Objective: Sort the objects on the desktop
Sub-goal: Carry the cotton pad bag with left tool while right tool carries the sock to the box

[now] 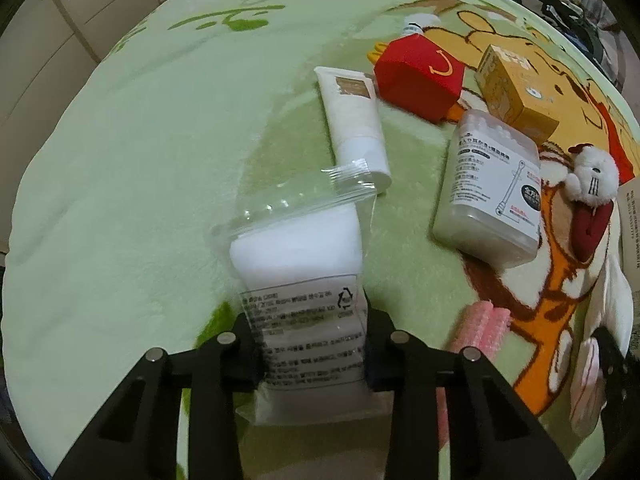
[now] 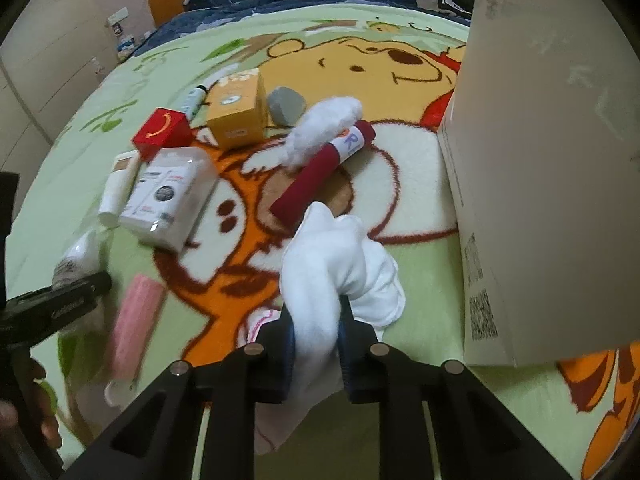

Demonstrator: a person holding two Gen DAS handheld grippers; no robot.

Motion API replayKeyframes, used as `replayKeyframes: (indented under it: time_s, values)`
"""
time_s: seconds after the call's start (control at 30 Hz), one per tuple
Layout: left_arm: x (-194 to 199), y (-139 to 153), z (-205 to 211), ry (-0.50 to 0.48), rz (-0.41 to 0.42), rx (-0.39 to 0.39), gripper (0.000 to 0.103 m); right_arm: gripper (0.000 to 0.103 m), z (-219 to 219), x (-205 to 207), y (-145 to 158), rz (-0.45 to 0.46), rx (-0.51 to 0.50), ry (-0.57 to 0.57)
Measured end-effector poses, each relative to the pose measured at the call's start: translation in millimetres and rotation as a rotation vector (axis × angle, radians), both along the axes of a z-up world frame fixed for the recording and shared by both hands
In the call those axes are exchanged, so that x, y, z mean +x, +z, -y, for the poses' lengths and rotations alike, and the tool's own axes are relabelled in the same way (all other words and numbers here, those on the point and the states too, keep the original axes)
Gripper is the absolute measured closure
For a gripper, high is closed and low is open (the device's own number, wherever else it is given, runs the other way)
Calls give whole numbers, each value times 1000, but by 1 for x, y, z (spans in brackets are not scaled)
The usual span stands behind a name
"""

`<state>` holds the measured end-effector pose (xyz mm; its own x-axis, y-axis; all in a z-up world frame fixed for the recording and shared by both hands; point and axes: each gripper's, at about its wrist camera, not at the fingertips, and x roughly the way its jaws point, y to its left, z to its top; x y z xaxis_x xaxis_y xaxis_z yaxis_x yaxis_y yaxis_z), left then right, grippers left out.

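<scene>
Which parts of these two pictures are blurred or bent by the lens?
Left wrist view: the pink roller at lower right is smeared, and the blanket's edge curves strongly. Right wrist view: the same roller and the left tongs are blurred; the cardboard box bulges.

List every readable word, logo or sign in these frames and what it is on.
"R": blue letter on the dark red roll.
Golden arch logo: red box.
Recycling triangle: clear bag; its print is too blurred.
Cotton swab box: label too small to read.
Cardboard box: barcode and print unreadable.
</scene>
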<state>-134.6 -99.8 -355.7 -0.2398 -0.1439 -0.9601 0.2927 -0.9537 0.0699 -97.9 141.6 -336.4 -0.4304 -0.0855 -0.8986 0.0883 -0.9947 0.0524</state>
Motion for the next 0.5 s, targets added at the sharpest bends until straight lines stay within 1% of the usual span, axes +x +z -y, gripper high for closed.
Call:
replayKeyframes:
  time_s: [0.23, 0.3, 0.37, 0.47, 0.5]
  values:
    - [8, 29, 9, 0, 10, -41, 69, 85, 11, 20, 28, -12, -10, 45]
    - [5, 37, 15, 3, 18, -37, 69, 85, 15, 26, 39, -18, -10, 63]
    - [19, 45, 3, 3, 20, -33, 70, 85, 20, 31, 48, -22, -10, 79]
    - [23, 63, -5, -10, 21, -26, 70, 85, 25, 36, 65, -31, -9, 97]
    - [33, 69, -7, -13, 20, -24, 70, 85, 27, 38, 71, -35, -8, 101]
